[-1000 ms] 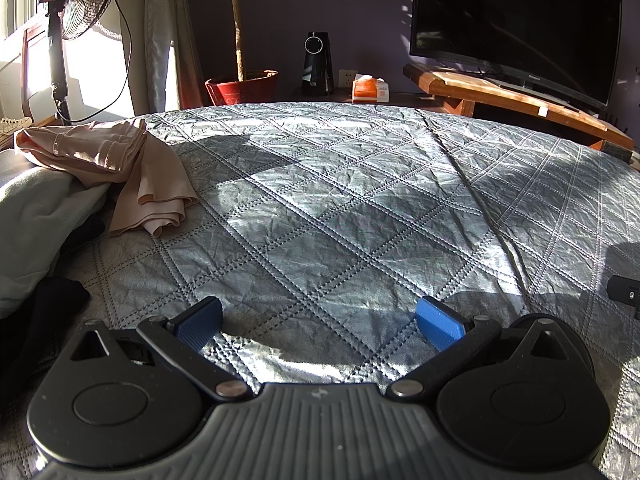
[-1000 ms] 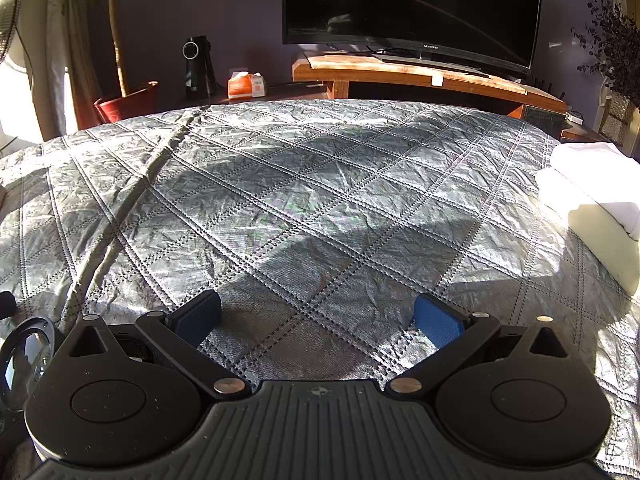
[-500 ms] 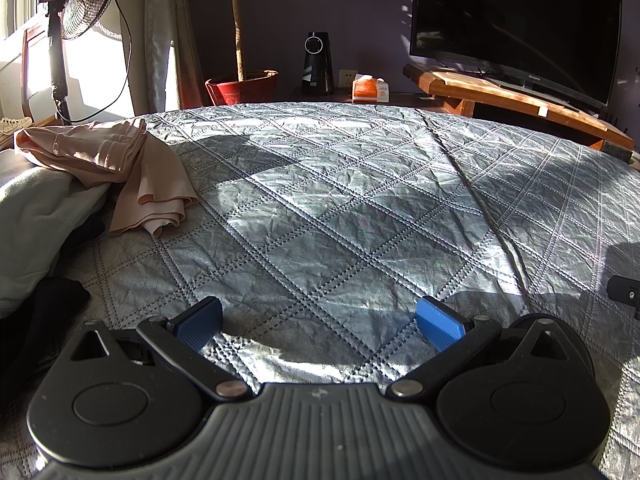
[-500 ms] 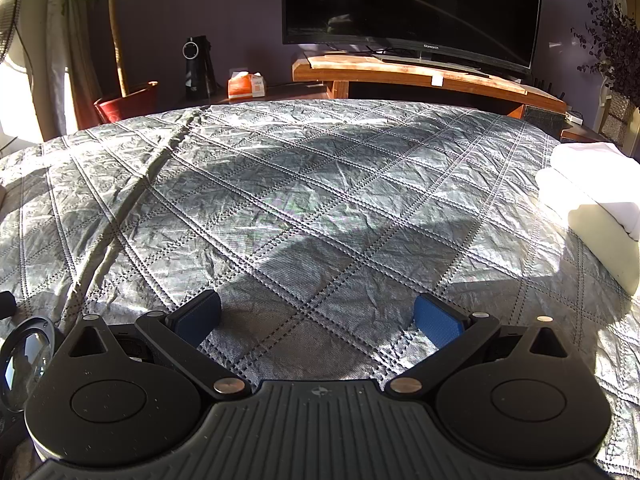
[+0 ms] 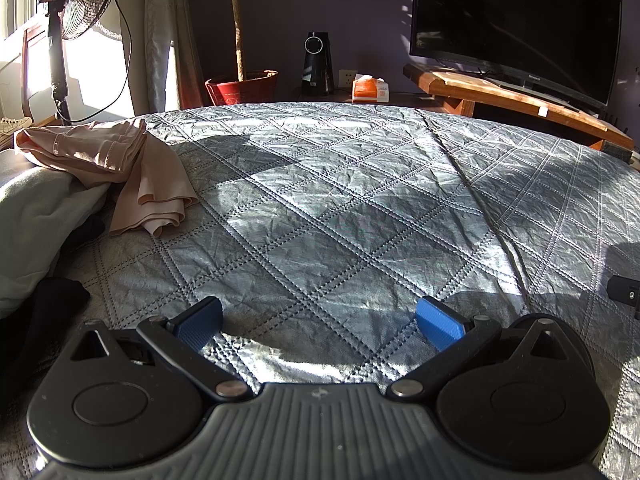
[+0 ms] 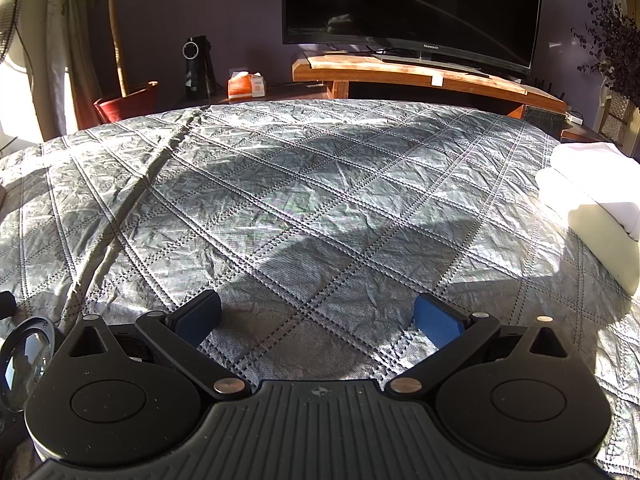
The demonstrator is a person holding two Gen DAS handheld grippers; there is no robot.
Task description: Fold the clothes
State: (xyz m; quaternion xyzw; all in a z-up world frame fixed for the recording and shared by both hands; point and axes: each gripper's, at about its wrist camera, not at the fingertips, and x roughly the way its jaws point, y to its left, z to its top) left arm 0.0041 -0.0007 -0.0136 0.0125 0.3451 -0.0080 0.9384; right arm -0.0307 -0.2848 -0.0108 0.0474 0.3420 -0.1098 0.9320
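Note:
A crumpled beige garment (image 5: 120, 168) lies at the left of the grey quilted bed (image 5: 340, 208), resting partly on a pale green cloth (image 5: 36, 228); a black garment (image 5: 40, 312) lies nearer me at the left edge. My left gripper (image 5: 320, 326) hovers low over bare quilt, open, with nothing between its blue pads. My right gripper (image 6: 318, 320) is likewise open and empty over the quilt (image 6: 300, 208). A stack of folded white and cream cloth (image 6: 592, 196) sits at the bed's right edge.
Beyond the bed stand a TV (image 6: 412, 8) on a wooden stand (image 6: 420, 76), a potted plant (image 5: 240, 84), a black device (image 5: 318, 64), an orange tissue box (image 5: 370, 90) and a standing fan (image 5: 76, 4). The other gripper's lens (image 6: 24, 360) shows at the left edge.

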